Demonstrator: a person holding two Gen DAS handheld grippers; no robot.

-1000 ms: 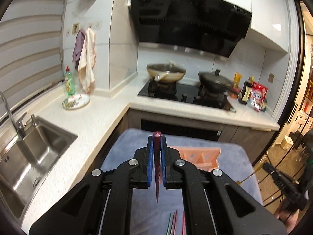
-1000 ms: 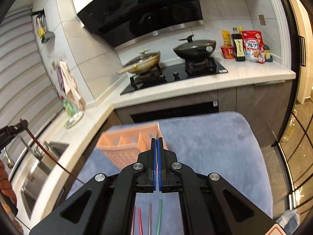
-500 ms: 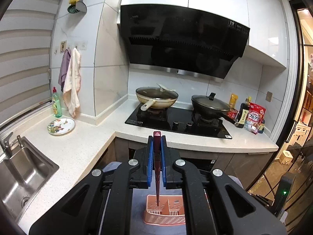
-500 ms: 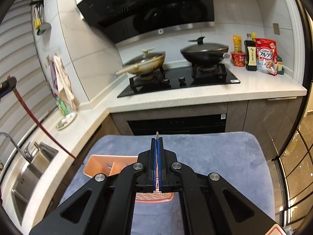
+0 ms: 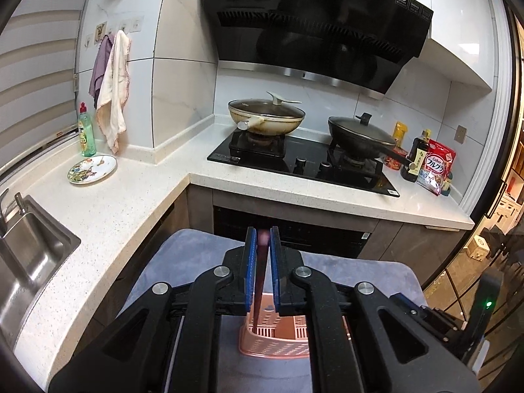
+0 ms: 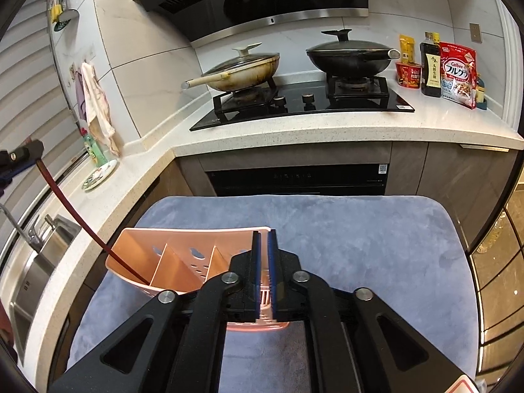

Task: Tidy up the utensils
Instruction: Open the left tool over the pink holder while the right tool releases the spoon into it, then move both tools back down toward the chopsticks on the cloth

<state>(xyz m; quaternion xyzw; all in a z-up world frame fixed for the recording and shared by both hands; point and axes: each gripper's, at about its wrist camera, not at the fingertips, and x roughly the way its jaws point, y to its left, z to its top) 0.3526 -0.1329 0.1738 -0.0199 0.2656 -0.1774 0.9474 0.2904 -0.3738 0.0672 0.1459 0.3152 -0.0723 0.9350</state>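
Note:
A pink slotted utensil basket (image 6: 196, 231) stands on a blue-grey mat (image 6: 360, 245). My left gripper (image 5: 261, 232) is shut on a dark red chopstick (image 5: 262, 262). Its lower end reaches down into the basket (image 5: 275, 340). The right wrist view shows that chopstick (image 6: 82, 222) slanting from the left gripper (image 6: 19, 157) into the basket's left compartment. My right gripper (image 6: 263, 234) hovers over the basket's right end. Its jaws are opening, with a narrow gap and nothing visible between the blue pads.
A white counter wraps around the mat, with a sink (image 5: 29, 262) at the left and a plate (image 5: 91, 170) and a soap bottle (image 5: 85, 134) behind it. Two lidded pans sit on the black hob (image 6: 304, 101). Bottles and a cereal bag (image 6: 457, 72) stand at the far right.
Both grippers sank toward the basket. The red chopstick's tip went from beside the basket into its left compartment. The right pads parted, and the thin metal tip between them is gone.

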